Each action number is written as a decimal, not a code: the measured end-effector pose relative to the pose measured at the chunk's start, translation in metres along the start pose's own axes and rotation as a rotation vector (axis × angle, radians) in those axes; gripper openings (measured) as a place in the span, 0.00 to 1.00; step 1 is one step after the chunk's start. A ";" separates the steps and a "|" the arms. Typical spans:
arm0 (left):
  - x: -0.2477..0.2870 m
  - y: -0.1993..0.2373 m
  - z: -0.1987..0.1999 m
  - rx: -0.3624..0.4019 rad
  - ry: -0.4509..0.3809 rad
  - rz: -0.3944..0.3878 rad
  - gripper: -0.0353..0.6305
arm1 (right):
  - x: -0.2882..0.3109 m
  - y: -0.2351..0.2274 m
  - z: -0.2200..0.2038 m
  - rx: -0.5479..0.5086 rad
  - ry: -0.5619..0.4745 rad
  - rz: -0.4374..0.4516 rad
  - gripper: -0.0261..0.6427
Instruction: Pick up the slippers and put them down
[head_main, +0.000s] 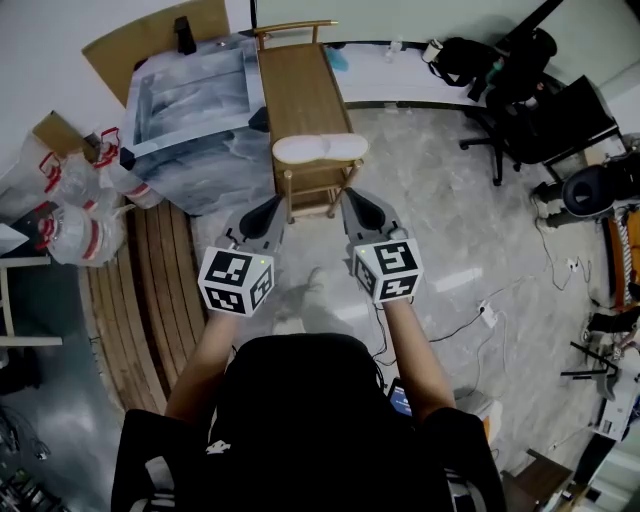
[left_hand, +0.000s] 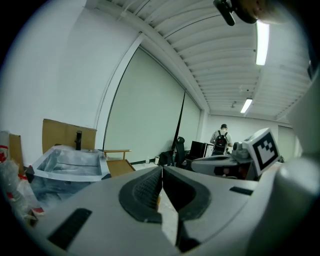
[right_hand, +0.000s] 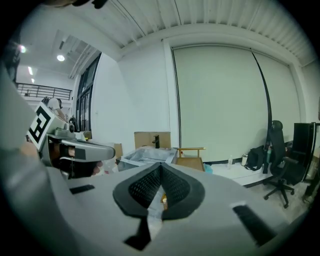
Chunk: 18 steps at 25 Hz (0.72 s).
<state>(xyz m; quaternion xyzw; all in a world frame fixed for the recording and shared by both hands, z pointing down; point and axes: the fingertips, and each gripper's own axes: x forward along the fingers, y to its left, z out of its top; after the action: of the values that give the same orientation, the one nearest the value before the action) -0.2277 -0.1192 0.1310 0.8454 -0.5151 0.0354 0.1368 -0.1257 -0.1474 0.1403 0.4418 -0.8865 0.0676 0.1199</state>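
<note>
A pair of white slippers (head_main: 318, 148) lies side by side on the near end of a long wooden bench (head_main: 300, 85). In the head view both grippers are held out side by side just short of that end. My left gripper (head_main: 272, 207) points at the bench's near left corner, and its jaws are shut with nothing between them. My right gripper (head_main: 352, 198) points at the near right corner, likewise shut and empty. In the left gripper view the left gripper (left_hand: 161, 169) has its pads meeting at the tip. The right gripper (right_hand: 161, 165) looks the same in its own view.
A grey crumpled tarp (head_main: 195, 100) lies left of the bench, with large plastic bottles (head_main: 75, 235) and wooden slats (head_main: 150, 280) nearer me. An office chair (head_main: 540, 110) stands at the right, and cables (head_main: 480, 315) trail on the floor. A person with a backpack (left_hand: 220, 141) stands far off.
</note>
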 end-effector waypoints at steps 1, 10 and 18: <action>0.009 0.003 0.001 -0.002 0.003 0.004 0.06 | 0.007 -0.007 -0.001 -0.001 0.008 0.007 0.02; 0.081 0.033 -0.008 -0.055 0.044 0.090 0.06 | 0.068 -0.064 -0.020 -0.007 0.102 0.072 0.02; 0.135 0.049 -0.030 -0.117 0.092 0.124 0.06 | 0.111 -0.095 -0.062 -0.050 0.239 0.136 0.02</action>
<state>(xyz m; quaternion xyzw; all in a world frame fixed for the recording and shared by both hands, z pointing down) -0.2059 -0.2485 0.1967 0.7998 -0.5610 0.0525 0.2072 -0.1052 -0.2757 0.2312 0.3666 -0.8951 0.1054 0.2308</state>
